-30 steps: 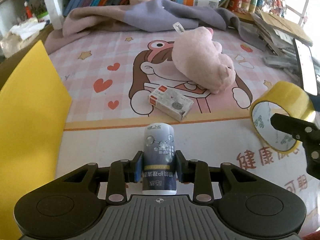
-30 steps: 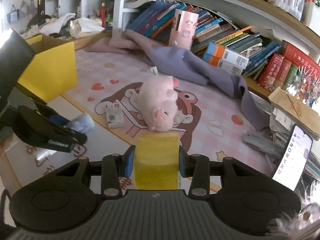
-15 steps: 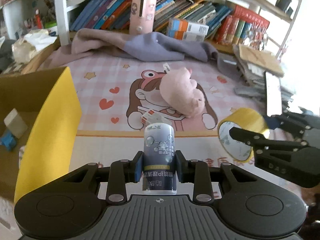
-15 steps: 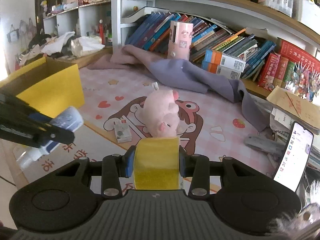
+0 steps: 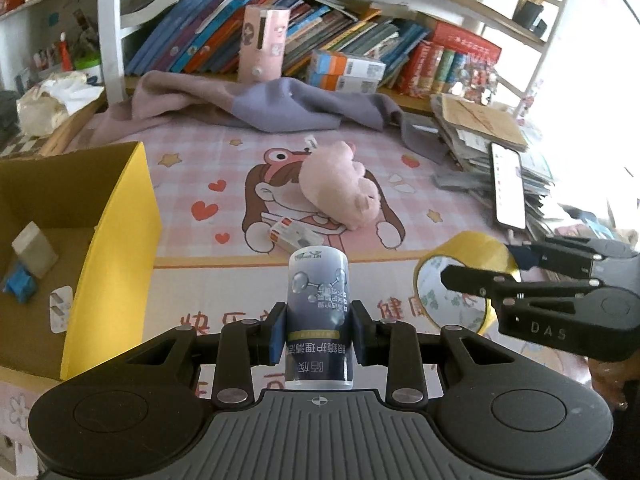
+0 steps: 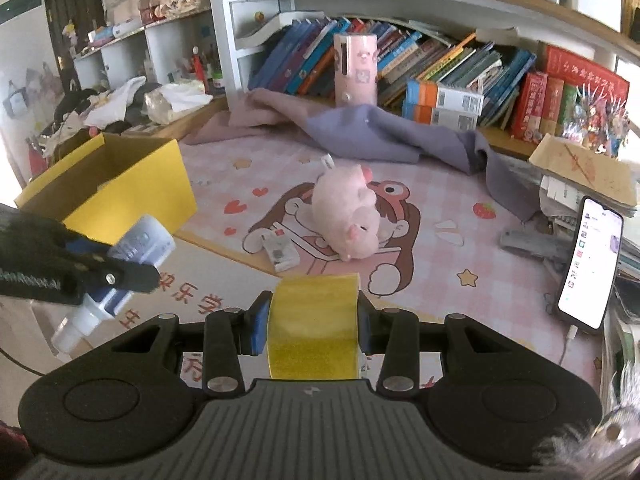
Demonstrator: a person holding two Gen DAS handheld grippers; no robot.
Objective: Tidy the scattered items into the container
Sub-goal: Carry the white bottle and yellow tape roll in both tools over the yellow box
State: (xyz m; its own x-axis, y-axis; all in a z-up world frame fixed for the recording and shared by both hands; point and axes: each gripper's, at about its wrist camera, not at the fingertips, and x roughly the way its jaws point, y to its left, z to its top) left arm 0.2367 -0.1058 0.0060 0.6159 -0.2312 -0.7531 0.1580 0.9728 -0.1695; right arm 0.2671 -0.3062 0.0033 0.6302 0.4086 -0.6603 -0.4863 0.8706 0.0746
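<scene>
Left gripper (image 5: 319, 334) is clenched on a small dark-blue cylindrical bottle with white printed text (image 5: 319, 316), its blue pads pressing the bottle's sides. Right gripper (image 6: 313, 322) is likewise clamped, its pads on the two flat faces of a wide roll of yellow adhesive tape (image 6: 314, 326).

Compared with a second ago, both loads now hang clear of the pink cartoon-printed mat (image 5: 224, 184). The left wrist view has pulled up and back, so the open yellow-sided cardboard box (image 5: 120, 240) that only showed as a yellow wall now shows its inside, where a small pale block (image 5: 34, 248) and a blue object (image 5: 18, 286) already lie. The right wrist view has also risen, and the box sits further into frame at the left.

Lifting seems finished for both items, and each appears ready to travel left to the box and be dropped in.

Still on the mat, well apart from the box, lie a pink plush pig toy (image 5: 340, 188) and, just beside it, a small white rectangular carton (image 5: 294, 238). These look like the remaining pieces to collect.
</scene>
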